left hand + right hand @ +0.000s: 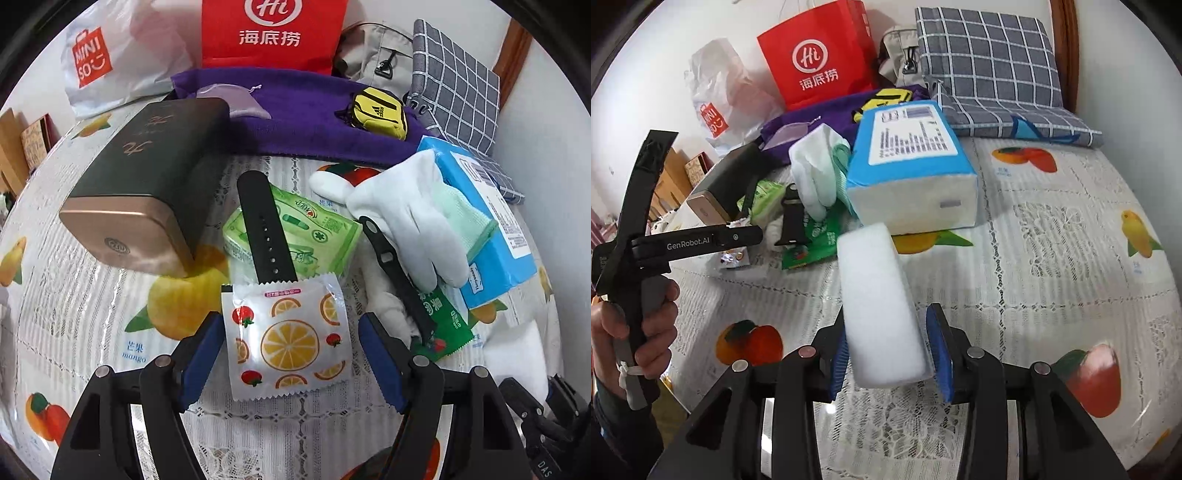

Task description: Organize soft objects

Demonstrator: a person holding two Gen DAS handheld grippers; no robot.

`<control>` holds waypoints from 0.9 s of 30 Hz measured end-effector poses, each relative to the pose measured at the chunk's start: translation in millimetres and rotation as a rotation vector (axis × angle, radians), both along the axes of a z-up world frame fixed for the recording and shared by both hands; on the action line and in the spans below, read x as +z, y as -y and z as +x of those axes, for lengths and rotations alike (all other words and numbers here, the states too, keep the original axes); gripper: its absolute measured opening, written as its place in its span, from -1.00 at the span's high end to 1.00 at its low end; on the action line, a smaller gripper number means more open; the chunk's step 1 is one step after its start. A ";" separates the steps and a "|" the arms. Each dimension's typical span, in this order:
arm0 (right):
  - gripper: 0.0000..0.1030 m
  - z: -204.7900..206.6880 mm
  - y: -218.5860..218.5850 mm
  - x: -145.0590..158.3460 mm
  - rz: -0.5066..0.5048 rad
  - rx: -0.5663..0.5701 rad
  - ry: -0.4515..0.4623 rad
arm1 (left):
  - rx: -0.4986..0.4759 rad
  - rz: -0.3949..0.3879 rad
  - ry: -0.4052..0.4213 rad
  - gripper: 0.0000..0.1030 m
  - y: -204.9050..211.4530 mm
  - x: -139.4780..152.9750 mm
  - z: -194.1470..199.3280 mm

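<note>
In the left wrist view my left gripper (pixel 291 354) is open around a white sachet printed with orange slices (pixel 288 336) that lies flat on the table. Beyond it lie a black watch strap (pixel 264 229), a green tissue pack (pixel 303 229), a white glove (pixel 410 218) and a blue tissue box (pixel 491 221). In the right wrist view my right gripper (pixel 890 358) is shut on a white foam sponge (pixel 882 306), held tilted above the tablecloth. The blue tissue box (pixel 908 162) and the white glove (pixel 816 173) lie just beyond it.
A dark tin with a gold end (pixel 147 184) lies at left. A purple cloth (pixel 295 118) with a yellow pouch (pixel 380 110), a red paper bag (pixel 273 33), a Miniso bag (pixel 107 59) and a grey checked cushion (pixel 993 70) line the back. The fruit-print tablecloth (pixel 1052 236) extends right.
</note>
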State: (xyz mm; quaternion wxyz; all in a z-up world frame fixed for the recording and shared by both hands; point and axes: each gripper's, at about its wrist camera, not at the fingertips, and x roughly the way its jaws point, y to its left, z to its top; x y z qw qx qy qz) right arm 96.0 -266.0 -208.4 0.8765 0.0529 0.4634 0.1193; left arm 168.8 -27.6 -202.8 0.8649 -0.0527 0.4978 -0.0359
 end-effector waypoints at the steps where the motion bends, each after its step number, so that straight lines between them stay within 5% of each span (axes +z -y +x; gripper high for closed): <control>1: 0.24 1.1 0.3 -1.9 -0.002 0.000 -0.004 | 0.000 -0.001 0.007 -0.32 -1.3 0.5 -0.6; 3: 0.31 2.0 0.6 -4.1 0.002 0.000 -0.006 | 0.001 -0.012 0.018 -0.09 -3.1 1.2 -2.3; 9: 0.31 -0.6 -1.1 1.5 0.002 -0.001 0.015 | -0.008 -0.043 0.037 0.12 -11.4 10.3 -11.9; 27: 0.31 -13.2 -14.4 43.1 -0.040 -0.049 0.063 | 0.017 -0.078 0.061 0.14 -34.3 40.9 -47.1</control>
